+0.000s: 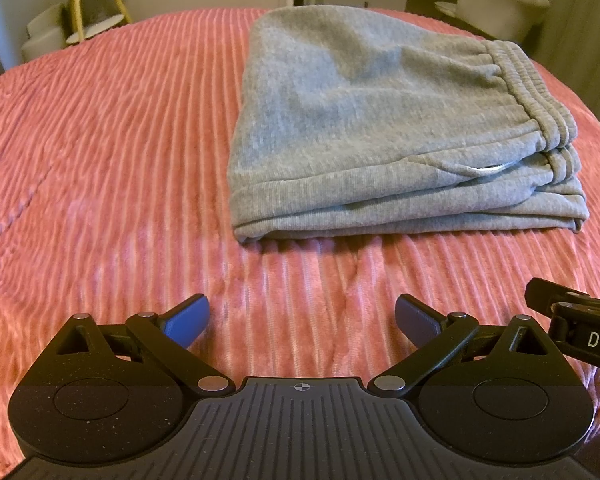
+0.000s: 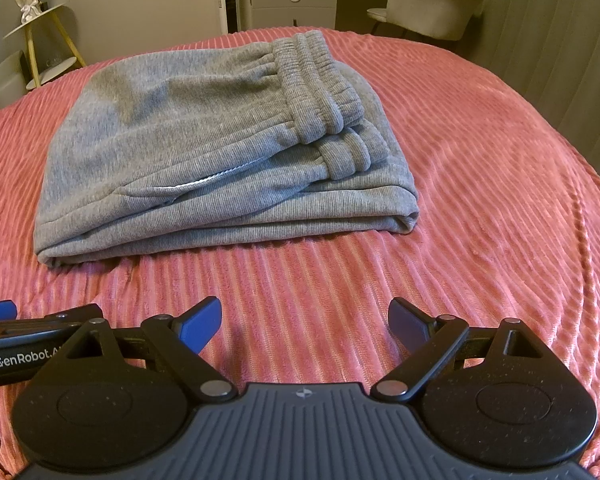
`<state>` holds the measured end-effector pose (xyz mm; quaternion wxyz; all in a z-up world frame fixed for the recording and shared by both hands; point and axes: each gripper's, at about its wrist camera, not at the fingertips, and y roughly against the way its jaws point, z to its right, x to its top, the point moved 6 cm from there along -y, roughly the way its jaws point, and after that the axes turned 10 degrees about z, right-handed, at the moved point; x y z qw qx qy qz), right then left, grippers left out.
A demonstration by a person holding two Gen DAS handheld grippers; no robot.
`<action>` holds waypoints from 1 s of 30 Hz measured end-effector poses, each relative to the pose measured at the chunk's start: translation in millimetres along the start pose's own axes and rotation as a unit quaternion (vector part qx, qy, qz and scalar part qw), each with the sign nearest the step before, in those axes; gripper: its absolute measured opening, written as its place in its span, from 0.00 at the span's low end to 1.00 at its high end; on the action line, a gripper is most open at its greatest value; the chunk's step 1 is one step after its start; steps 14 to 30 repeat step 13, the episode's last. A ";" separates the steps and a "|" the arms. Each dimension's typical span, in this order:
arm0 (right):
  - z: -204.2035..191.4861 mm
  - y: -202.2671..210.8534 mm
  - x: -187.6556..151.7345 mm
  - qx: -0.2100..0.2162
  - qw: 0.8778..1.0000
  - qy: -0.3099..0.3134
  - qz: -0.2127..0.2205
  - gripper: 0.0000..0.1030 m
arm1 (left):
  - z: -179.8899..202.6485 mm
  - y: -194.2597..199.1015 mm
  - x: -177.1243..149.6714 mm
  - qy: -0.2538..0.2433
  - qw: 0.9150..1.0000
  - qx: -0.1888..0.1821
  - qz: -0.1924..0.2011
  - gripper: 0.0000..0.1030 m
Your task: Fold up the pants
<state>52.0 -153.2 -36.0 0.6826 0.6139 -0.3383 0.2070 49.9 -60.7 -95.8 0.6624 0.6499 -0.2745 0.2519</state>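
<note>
Pink bedspread (image 1: 100, 160): folded pants (image 1: 380, 120) centered, margins bare.

You are facing a bed (image 2: 480, 160) covered in a pink ribbed blanket that fills most of both views. Beyond its far edge, a pale grey wall (image 2: 148, 4) runs across the room. At the left stands a small tiered side table (image 2: 40, 40) with yellow legs. Straight ahead sits a grey cabinet (image 2: 294, 4), and to its right a pale scallop-backed chair (image 2: 432, 6). Grey curtains (image 2: 556, 28) hang at far right. The light is dim and warm.
</note>
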 end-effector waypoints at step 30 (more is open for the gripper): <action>0.5 0.3 0.0 0.000 1.000 0.001 0.000 0.88 | 0.9 2.1 0.8 -0.001 1.000 -0.005 0.006 0.99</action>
